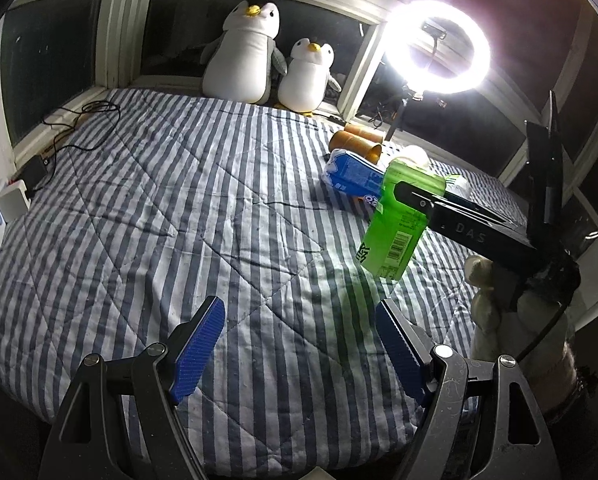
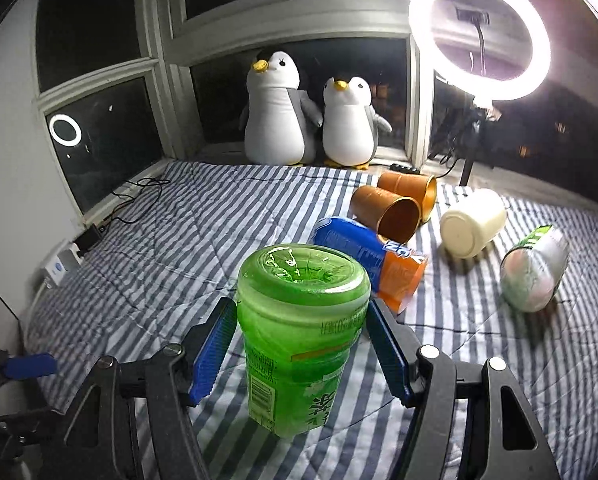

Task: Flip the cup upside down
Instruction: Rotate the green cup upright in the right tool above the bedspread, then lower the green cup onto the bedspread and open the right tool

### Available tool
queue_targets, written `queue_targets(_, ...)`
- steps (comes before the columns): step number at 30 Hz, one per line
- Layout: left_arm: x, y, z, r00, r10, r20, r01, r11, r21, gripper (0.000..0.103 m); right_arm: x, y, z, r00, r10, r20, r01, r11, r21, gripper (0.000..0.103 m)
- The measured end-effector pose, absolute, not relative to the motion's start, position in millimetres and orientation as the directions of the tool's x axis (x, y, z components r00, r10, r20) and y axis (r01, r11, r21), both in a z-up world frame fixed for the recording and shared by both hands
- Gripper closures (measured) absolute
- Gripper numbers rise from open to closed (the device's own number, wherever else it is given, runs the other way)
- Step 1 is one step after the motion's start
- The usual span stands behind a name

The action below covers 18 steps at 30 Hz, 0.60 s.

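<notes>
A translucent green cup (image 2: pixel 299 344) with a printed label sits between my right gripper's (image 2: pixel 301 344) blue pads, base up and mouth down, held above the striped bedspread (image 2: pixel 171 248). In the left wrist view the same green cup (image 1: pixel 395 228) hangs tilted above the bed at the right, clamped in the right gripper's black fingers (image 1: pixel 439 208). My left gripper (image 1: pixel 299 348) is open and empty, low over the bedspread (image 1: pixel 159 200), to the left of and nearer than the cup.
Two orange cups (image 2: pixel 399 208), a blue-and-orange cup (image 2: pixel 371 260), a white cup (image 2: pixel 471 228) and a clear green-banded cup (image 2: pixel 535 268) lie on their sides behind. Two plush penguins (image 2: pixel 311 116) sit at the window. A ring light (image 2: pixel 479 32) stands at right. Cables and boxes (image 1: pixel 3 208) lie at left.
</notes>
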State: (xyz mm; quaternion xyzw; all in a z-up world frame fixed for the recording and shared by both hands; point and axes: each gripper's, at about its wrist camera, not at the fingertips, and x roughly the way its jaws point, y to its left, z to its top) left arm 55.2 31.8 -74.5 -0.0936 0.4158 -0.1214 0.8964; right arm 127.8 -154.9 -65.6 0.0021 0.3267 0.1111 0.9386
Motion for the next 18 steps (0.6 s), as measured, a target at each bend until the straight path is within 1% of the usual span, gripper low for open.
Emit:
queue_targets(8,53,31,-74,0.625,-0.293,-0.724,0.143,0.954,-0.263,0.022,127,-156,-75,0.797,0.138,-0.588,-0.179,0.984,-0.012,0.04)
queue_targets(18,53,31,-75,0.624,-0.294,-0.724,0.146,0.954,-0.261,0.022,126,-162,-85,0.806,0.124,-0.579,-0.169,0.985,-0.024,0.04)
